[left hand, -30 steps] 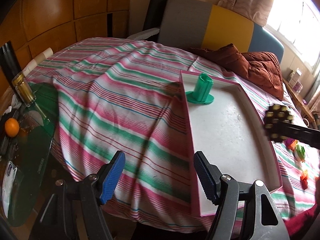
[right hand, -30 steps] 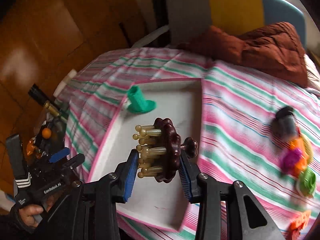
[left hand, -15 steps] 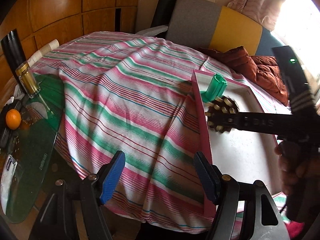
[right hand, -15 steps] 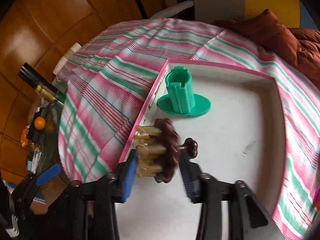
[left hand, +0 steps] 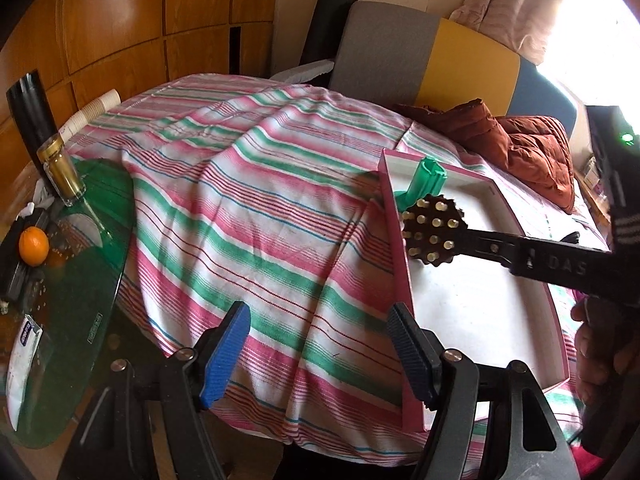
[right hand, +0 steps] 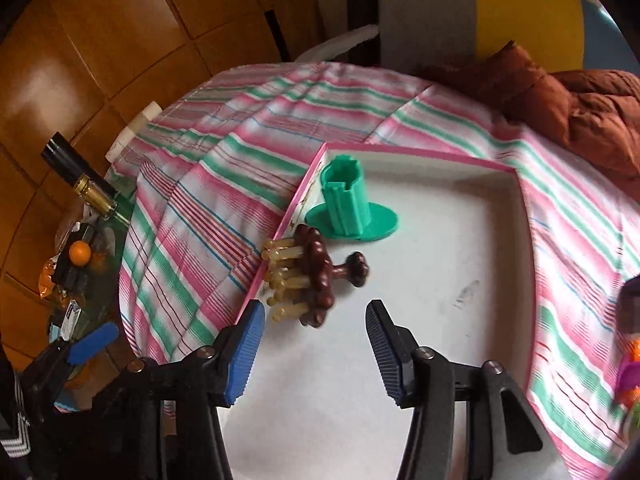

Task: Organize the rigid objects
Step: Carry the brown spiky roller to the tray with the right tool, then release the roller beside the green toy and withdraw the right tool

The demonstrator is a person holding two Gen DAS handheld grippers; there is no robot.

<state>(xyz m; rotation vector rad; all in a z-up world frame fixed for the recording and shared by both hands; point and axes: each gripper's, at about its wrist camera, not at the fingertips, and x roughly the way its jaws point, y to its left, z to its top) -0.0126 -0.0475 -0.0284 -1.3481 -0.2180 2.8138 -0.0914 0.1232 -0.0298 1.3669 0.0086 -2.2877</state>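
Observation:
A brown massager (right hand: 316,276) with yellow pegs lies on its side in the white, pink-rimmed tray (right hand: 524,240), its pegs against the left wall. It rests just in front of a green flanged tube (right hand: 348,208) standing in the tray's far left corner. My right gripper (right hand: 314,312) hovers right behind the massager with its jaws opening, and the pads no longer touch it. In the left wrist view the massager (left hand: 434,236) and the green tube (left hand: 426,180) show inside the tray (left hand: 400,248). My left gripper (left hand: 320,320) is open and empty over the striped cloth.
A green glass side table (left hand: 80,288) on the left carries an orange (left hand: 34,241) and a glass bottle (left hand: 62,176). A brown jacket (left hand: 520,148) lies behind the tray. Several colourful toys (right hand: 630,368) sit on the cloth at the right. A hand (left hand: 596,348) holds the right gripper.
My right gripper carried the massager to the tray's left side near the green tube, sank, and opened its jaws, leaving the massager lying in the tray. My left gripper stayed put.

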